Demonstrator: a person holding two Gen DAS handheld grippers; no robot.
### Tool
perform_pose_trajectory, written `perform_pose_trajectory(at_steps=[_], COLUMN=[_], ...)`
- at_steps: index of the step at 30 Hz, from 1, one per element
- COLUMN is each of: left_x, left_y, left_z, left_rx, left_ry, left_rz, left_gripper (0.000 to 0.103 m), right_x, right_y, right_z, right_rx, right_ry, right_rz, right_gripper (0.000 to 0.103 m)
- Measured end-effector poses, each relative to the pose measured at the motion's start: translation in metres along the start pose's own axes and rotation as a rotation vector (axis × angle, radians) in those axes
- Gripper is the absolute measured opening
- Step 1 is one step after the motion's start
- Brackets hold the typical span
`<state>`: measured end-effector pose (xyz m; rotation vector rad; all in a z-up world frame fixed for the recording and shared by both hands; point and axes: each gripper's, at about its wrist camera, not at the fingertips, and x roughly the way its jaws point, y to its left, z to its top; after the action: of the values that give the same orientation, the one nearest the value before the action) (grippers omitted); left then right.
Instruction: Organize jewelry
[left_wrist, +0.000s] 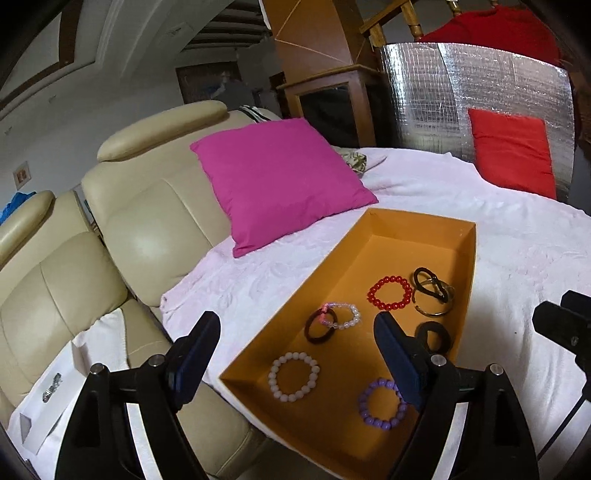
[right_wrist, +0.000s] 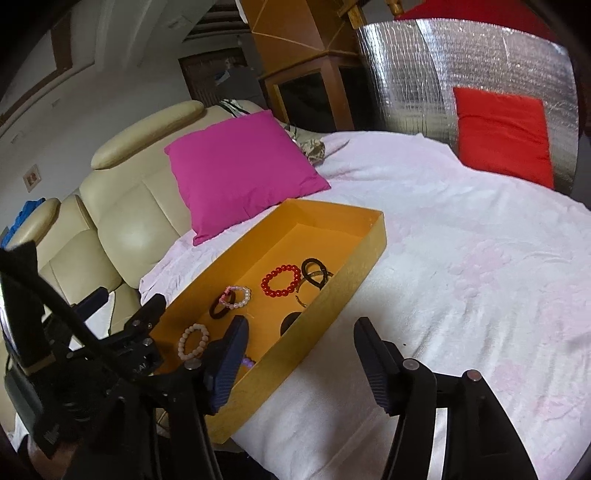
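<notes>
An orange box (left_wrist: 417, 225) (right_wrist: 354, 273) lies on the white blanket and holds several pieces: a red bead bracelet (left_wrist: 389, 292) (right_wrist: 281, 282), a pale pink bead bracelet (left_wrist: 294, 376) (right_wrist: 192, 341), a purple bead bracelet (left_wrist: 382, 403), a clear pink bracelet (left_wrist: 343, 315) (right_wrist: 236, 297) over a dark hair tie (left_wrist: 320, 325), and black hair ties (left_wrist: 432, 286) (right_wrist: 314, 271). My left gripper (left_wrist: 295, 332) is open and empty above the box's near left end. My right gripper (right_wrist: 301, 336) is open and empty over the box's near right wall.
A magenta cushion (left_wrist: 277, 177) (right_wrist: 240, 166) leans against the beige leather sofa (left_wrist: 147, 221) behind the box. A red cushion (left_wrist: 513, 151) (right_wrist: 502, 133) rests against a silver foil panel. A white box (left_wrist: 44, 395) lies on the sofa seat at left.
</notes>
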<state>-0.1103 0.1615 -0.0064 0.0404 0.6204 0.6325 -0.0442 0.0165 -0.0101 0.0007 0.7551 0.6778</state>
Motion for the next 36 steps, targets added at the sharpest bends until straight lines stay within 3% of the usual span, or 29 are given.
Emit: perform_pose_trajectory(at_steps=[11,20,36], left_x=[-0.048,-0.072,-0.096], left_y=[0.01,0.021,0.029], left_z=[0.01,0.013,0.013], left_rx=[-0.012,-0.056,-0.063], left_ry=[-0.067,-0.066,-0.118], left_rz=[0.034,0.037,0.036], left_gripper=[0.086,0.086,0.087], right_x=[-0.053,-0.089,-0.101], right_y=[0.017,0.027,0.029], right_z=[-0.018,-0.034,-0.046], right_rx=[-0.057,-0.085,-0.095], right_ry=[-0.105,-0.184,-0.212], right_rz=[-0.008,-0.003,0.006], right_gripper=[0.065,0.066,0.067])
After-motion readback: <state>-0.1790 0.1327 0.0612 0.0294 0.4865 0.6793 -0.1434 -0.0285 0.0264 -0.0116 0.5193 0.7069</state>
